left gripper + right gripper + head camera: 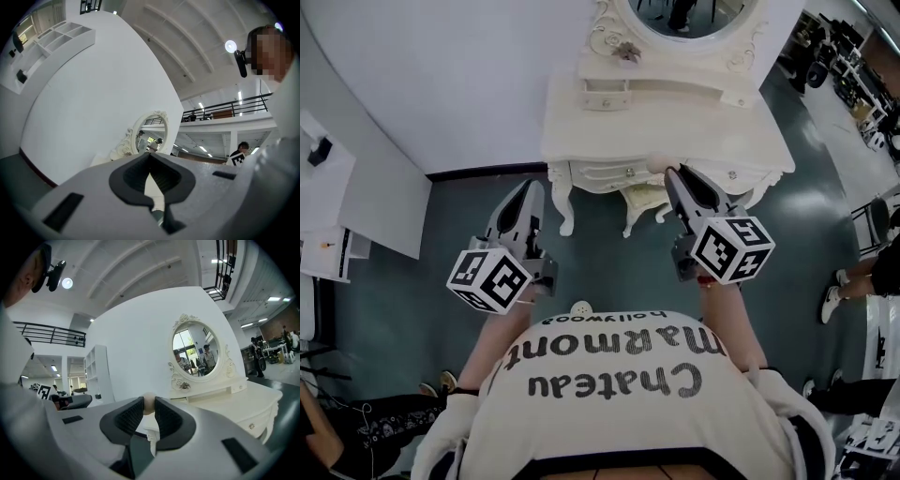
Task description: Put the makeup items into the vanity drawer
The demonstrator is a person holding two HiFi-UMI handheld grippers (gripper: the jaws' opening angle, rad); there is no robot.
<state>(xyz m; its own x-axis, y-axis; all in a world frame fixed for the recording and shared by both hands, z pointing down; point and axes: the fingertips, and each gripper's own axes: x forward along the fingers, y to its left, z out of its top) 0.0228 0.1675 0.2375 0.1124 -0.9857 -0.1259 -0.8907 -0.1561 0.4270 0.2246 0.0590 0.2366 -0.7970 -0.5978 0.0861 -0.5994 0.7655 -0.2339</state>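
Observation:
A white carved vanity (pixel 750 141) with an oval mirror (pixel 689 19) stands against the curved wall. Its front drawer (pixel 614 173) with a small knob looks shut. My right gripper (pixel 669 174) is held at the vanity's front edge, shut on a small round beige makeup item (pixel 659 163). In the right gripper view the beige item (pixel 148 401) sits pinched between the dark pads (pixel 168 417), with the vanity (pixel 234 399) beyond. My left gripper (pixel 532 189) hangs over the floor left of the vanity, shut and holding nothing. In the left gripper view its tips (pixel 150 157) meet.
A cream stool (pixel 645 199) stands under the vanity. A small upper drawer (pixel 605 98) and an ornament (pixel 628 52) sit below the mirror. A white shelf unit (pixel 328 216) is at the left. A person's feet (pixel 834 300) and a chair (pixel 874 220) are at the right.

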